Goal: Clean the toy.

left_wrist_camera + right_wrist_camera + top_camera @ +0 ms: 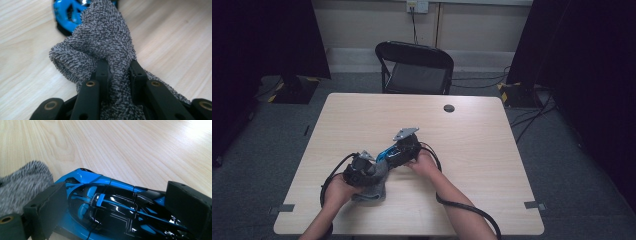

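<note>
— What have you got in your left gripper (117, 75)?

— A grey terry cloth (105, 42). My two black jaws pinch a fold of it between them, and the rest bunches up ahead and spills down to the wooden table (175, 32). From above, the left gripper (364, 167) sits near the front left of the table, with the cloth (371, 192) heaped under it.

— And the right gripper (112, 202)?

— Its jaws stand on either side of a blue and black toy car (110, 205), one pad at each flank. They look pressed to the body, so I take it as gripped. The car lies low on the table, its nose toward the cloth (22, 185).

— How close are the two things?

— Just beside each other. In the left gripper view the car's blue end (67, 12) shows right behind the cloth's top edge. In the high view the right gripper (399, 152) is just to the right of my left one, with the car (387, 152) between them.
</note>
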### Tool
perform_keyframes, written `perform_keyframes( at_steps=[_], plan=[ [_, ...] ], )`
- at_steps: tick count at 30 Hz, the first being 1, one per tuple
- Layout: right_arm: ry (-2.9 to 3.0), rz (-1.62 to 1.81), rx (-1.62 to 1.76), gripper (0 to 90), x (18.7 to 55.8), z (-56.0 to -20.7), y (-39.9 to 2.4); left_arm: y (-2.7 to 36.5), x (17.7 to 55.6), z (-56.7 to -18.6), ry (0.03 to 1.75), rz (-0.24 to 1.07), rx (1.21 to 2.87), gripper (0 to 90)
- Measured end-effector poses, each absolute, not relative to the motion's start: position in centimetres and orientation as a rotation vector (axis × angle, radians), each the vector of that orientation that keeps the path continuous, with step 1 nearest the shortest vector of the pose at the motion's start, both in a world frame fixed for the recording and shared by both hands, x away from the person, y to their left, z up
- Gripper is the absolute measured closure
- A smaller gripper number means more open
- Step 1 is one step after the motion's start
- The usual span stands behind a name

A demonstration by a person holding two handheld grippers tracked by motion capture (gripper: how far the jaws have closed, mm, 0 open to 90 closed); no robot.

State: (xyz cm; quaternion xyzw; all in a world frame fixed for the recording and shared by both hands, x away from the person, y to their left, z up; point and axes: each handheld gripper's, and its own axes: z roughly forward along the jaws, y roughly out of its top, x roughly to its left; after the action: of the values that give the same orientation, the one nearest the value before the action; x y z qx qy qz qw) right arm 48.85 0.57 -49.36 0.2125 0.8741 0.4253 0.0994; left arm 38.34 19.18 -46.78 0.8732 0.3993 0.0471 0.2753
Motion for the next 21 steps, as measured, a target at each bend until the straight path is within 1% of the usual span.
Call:
perform_keyframes(
  at_steps=[10,14,17,21],
  plan=[
    [2.578,1.273,0.623,4.6,48.8,-49.5,0.5,18.5,38.1,-46.6,1.055,0.115,2.351,73.9],
    [2.579,1.274,0.622,4.6,48.9,-49.5,0.4,18.2,37.9,-46.5,1.027,0.081,2.358,74.0],
    [2.576,1.281,0.620,4.6,48.8,-49.5,0.4,17.9,37.5,-46.2,0.986,0.094,2.359,74.0],
    [2.571,1.288,0.625,4.6,48.8,-49.5,0.4,18.3,37.4,-45.5,0.987,0.085,2.336,74.0]
  ],
)
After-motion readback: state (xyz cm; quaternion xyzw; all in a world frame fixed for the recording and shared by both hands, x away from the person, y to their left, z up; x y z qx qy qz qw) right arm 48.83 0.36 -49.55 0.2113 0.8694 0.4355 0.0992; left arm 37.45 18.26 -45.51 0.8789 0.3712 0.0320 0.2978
